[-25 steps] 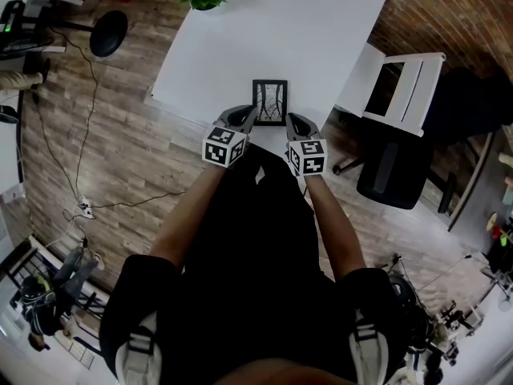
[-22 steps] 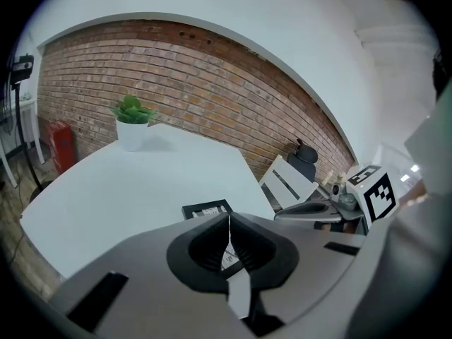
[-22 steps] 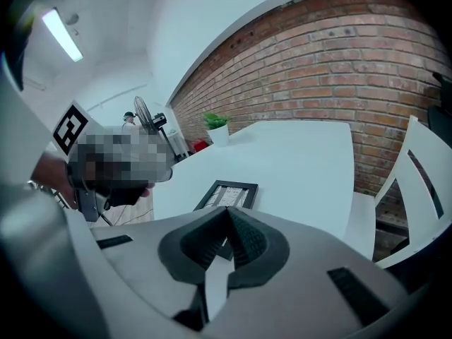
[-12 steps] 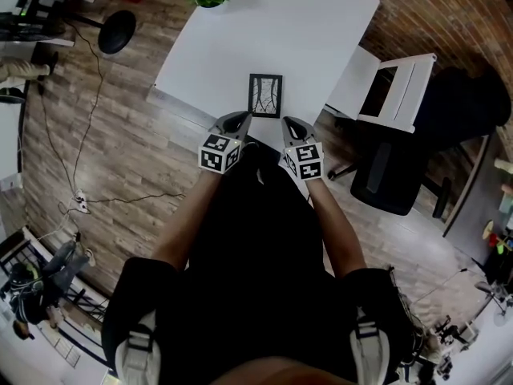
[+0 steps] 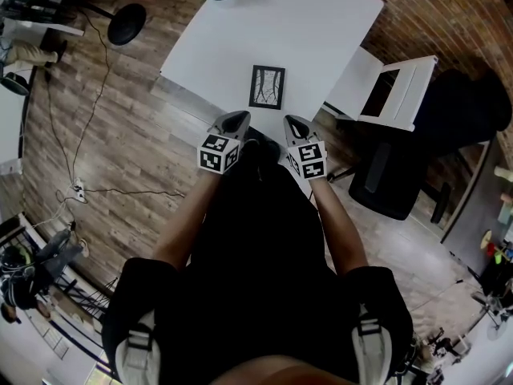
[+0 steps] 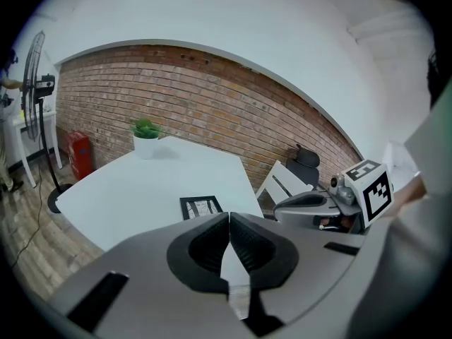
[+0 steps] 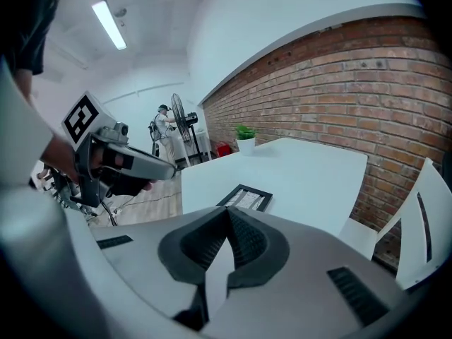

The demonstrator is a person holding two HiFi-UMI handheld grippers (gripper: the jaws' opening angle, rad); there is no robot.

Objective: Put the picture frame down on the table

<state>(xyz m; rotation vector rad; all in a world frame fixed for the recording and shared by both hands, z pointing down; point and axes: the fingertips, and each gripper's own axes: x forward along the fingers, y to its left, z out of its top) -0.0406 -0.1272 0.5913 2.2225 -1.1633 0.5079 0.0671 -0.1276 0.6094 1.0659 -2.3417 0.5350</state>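
Left gripper (image 5: 239, 119) and right gripper (image 5: 291, 122): fingers (image 6: 205, 249) fully closed, gripping nothing, held at the near edge of the white rectangular worktop (image 5: 313, 30). The black rectangular picture frame (image 5: 267, 87) with a pale, dark-lined print lies flat beyond them. Both grippers have drawn back since earlier; the frame sits ahead, clear of them.

smooth matt white table (image 5: 304, 30), rough brick wall (image 6: 212, 104), wood-plank floor (image 5: 120, 135), ribbed pads (image 6: 212, 246).
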